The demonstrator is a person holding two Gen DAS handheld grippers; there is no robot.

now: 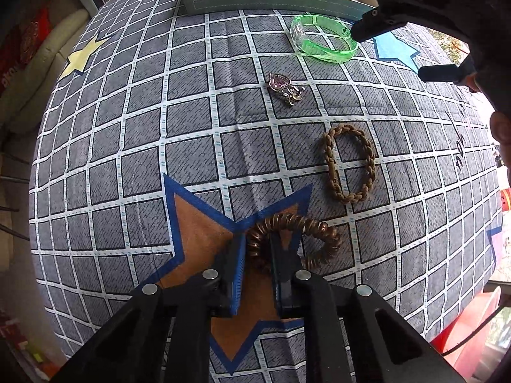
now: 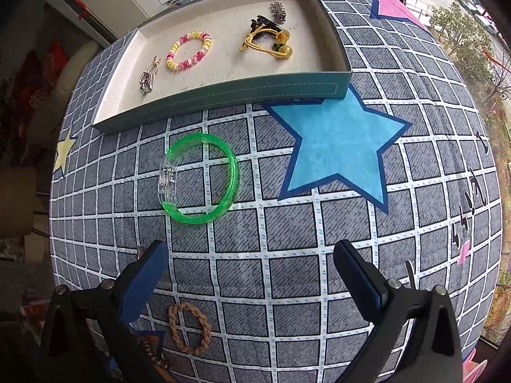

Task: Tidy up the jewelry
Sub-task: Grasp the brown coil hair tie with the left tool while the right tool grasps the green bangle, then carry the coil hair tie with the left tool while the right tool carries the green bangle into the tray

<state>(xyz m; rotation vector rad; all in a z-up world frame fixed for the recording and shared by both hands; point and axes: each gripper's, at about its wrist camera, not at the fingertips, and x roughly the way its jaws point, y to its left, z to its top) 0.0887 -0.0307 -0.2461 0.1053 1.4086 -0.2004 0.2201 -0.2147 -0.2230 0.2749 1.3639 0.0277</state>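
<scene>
My left gripper (image 1: 257,249) has its jaws pinched together on the brown spiral hair tie (image 1: 297,239), one side of the coil caught between the pads while the rest curls out toward 3 o'clock; the tie sits over the brown star with the blue border (image 1: 198,223) printed on the grey checked cloth (image 1: 127,127). Just beyond it, at about 1 o'clock in the left wrist view, the tan braided bracelet (image 1: 349,162) lies flat on the cloth, apart from the tie. Further up, near 12 o'clock, I see a small heart-shaped charm with a clasp (image 1: 284,87), and past that, at 1 o'clock, the clear green bangle (image 1: 322,38). The right gripper (image 2: 252,274) hangs over bare cloth with its fingers spread wide and nothing between them; the green bangle lies ahead of its left finger at about 11 o'clock, the braided bracelet down at 7 o'clock. At 12 o'clock in the right wrist view stands the shallow green tray (image 2: 223,95), holding a silver clip (image 2: 147,76), a pink and yellow bead bracelet (image 2: 189,51), a yellow corded piece with a dark clip (image 2: 268,40) and a small metal claw clip (image 2: 278,9). A blue star (image 2: 338,146) is printed beside the tray's near right corner.
</scene>
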